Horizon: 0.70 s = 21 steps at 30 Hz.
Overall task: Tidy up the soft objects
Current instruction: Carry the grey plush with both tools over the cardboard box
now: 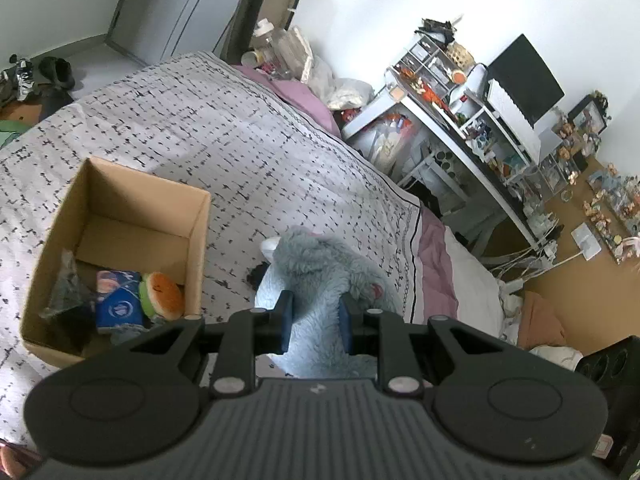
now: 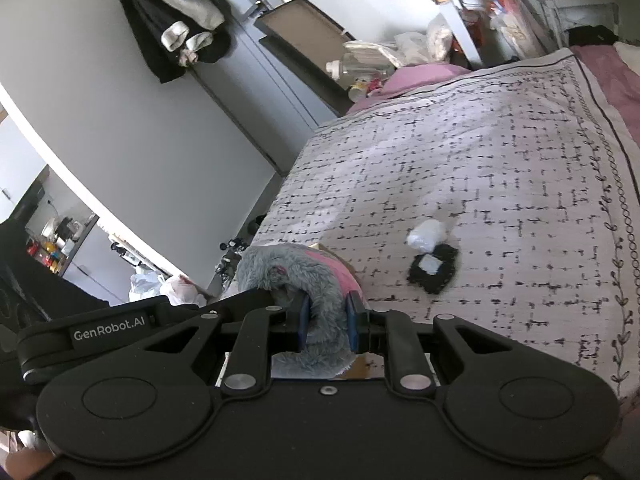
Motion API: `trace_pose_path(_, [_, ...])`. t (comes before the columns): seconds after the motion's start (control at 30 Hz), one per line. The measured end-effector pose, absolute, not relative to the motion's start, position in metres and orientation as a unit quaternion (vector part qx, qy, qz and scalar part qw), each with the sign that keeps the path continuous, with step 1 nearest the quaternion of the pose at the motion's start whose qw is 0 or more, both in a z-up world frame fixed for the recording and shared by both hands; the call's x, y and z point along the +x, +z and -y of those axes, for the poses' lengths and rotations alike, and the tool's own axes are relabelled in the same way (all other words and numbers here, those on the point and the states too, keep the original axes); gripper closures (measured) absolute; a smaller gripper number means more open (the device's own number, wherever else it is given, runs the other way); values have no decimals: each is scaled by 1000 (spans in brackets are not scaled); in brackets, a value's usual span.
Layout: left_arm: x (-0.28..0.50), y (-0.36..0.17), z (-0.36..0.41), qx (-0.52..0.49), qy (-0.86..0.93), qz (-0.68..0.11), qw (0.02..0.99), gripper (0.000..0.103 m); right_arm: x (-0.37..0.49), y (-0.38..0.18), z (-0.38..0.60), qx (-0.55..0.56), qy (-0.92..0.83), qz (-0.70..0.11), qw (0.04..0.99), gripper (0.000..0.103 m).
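Observation:
A fluffy grey-blue plush item (image 1: 320,276) is held above the patterned bedspread (image 1: 224,136). My left gripper (image 1: 316,320) is shut on its lower part. My right gripper (image 2: 326,324) is shut on another part of the same plush item (image 2: 296,276), which shows pink lining there. A cardboard box (image 1: 60,216) stands on the bed to the left in the left wrist view; inside lie a round orange-and-green plush (image 1: 162,294), a blue packet (image 1: 118,300) and a dark bag (image 1: 66,288). A white bundle (image 2: 427,235) and a black bundle (image 2: 434,268) lie on the bed.
A cluttered white desk (image 1: 472,136) with a monitor (image 1: 528,76) stands right of the bed. Bottles and bags (image 1: 280,52) crowd the bed's far corner. Clothes hang on a door (image 2: 180,20). Pink bedding (image 1: 434,276) shows at the bed's edge.

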<state>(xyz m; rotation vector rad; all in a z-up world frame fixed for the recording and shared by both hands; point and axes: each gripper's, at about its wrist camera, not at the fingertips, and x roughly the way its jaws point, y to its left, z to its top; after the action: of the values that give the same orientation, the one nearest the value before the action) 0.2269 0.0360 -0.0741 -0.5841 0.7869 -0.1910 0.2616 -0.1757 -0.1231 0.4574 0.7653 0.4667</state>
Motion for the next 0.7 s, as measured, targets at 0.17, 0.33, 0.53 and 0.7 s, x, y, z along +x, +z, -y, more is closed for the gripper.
trace_pose_path(0.17, [222, -71, -55, -285, -87, -370, 880, 80, 260, -118, 158, 213, 231, -365, 877, 84])
trace_pose_path(0.33, [218, -71, -73, -295, -80, -364, 880, 80, 259, -115, 140, 207, 238, -365, 876, 84])
trace_pose_path(0.53, [217, -74, -97, -305, -68, -359, 879, 80, 262, -116, 116, 197, 247, -369, 874, 84])
trace_pose_path(0.7, [219, -79, -115, -310, -55, -359, 879, 80, 267, -120, 98, 194, 253, -376, 870, 84])
